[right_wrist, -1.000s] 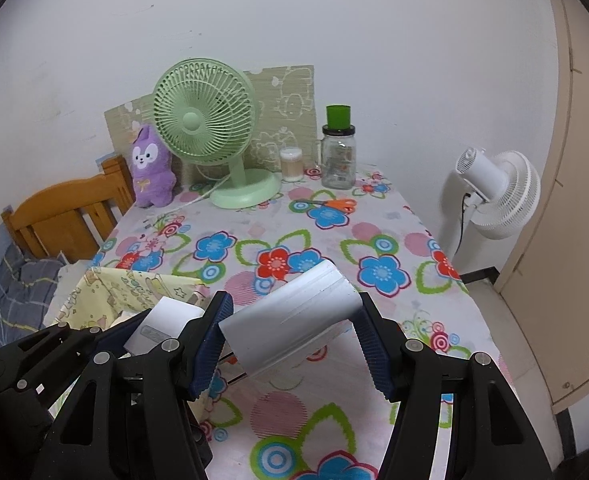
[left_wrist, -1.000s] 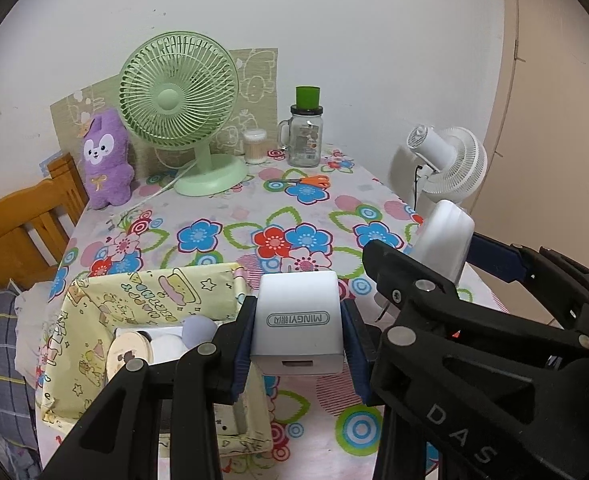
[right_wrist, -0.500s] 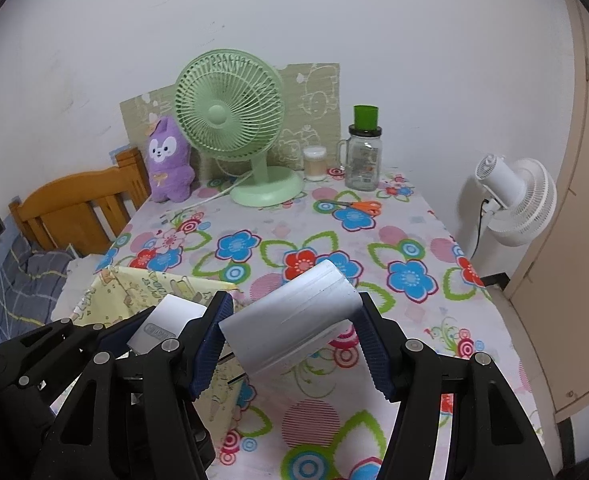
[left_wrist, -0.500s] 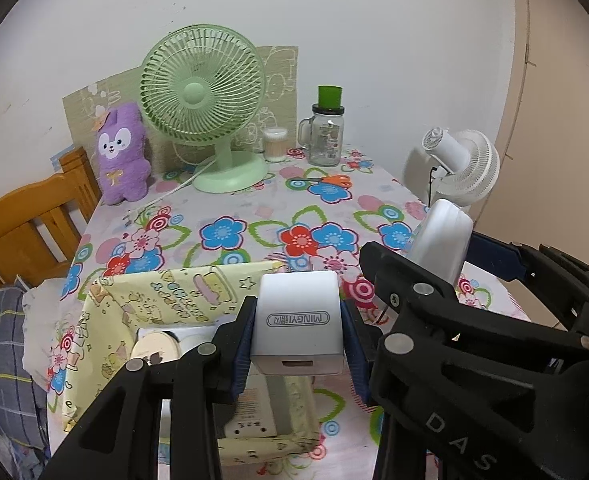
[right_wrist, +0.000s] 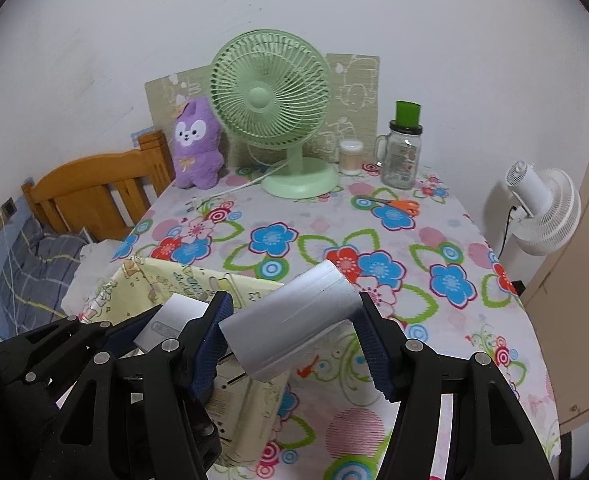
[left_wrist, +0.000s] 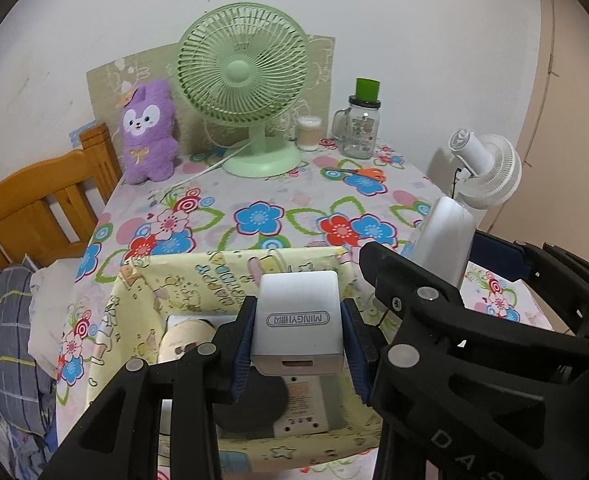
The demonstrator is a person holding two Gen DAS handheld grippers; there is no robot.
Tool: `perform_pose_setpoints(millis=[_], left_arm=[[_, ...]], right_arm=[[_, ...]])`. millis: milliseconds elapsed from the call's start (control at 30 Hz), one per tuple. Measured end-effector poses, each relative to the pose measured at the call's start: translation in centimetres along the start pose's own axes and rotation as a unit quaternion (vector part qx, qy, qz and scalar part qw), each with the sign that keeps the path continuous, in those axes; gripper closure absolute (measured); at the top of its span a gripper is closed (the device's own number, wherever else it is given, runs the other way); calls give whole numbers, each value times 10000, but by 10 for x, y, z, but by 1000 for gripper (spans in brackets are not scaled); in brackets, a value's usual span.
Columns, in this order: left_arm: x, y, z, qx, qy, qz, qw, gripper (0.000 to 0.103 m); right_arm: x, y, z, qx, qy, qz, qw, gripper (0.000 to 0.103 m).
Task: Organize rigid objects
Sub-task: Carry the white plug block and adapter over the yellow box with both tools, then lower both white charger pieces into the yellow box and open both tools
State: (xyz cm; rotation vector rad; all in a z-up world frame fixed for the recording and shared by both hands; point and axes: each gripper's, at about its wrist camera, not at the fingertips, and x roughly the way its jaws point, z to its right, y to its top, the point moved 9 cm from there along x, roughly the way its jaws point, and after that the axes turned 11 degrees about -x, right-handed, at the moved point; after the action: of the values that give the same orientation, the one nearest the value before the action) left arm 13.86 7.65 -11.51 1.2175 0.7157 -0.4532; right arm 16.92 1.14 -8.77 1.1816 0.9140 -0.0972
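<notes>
Left wrist view: we find the left gripper (left_wrist: 297,334) clamped on a white charger (left_wrist: 297,322), blue pads pressing both its sides, label upside down. It hangs above the yellow fabric bin (left_wrist: 182,288), which sits at the near left of the floral table (left_wrist: 254,196); in the bin lie a round cream item (left_wrist: 182,338) and a white device with a dark disc (left_wrist: 294,404). At right, the right gripper (left_wrist: 470,272) holds a silver cylinder (left_wrist: 444,244) — its far end rises above the black frame.

Right wrist view: we see the right gripper (right_wrist: 294,330) closed on the cylinder (right_wrist: 290,320), held tilted across the jaws, over the bin's right edge (right_wrist: 198,276). The left gripper (right_wrist: 162,320) with the charger (right_wrist: 170,318) sits just beside it, at left. Behind stand a green fan (right_wrist: 270,108), plush (right_wrist: 196,144) and jar (right_wrist: 402,156).
</notes>
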Motion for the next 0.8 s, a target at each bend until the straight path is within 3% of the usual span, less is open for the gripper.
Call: perform_pose_setpoints(millis=[800], left_arm=[[21,-20,-63,-186,245,-362,9989,61]], right_arm=[[43,-2,-61,-474,275,-359,9979,38]])
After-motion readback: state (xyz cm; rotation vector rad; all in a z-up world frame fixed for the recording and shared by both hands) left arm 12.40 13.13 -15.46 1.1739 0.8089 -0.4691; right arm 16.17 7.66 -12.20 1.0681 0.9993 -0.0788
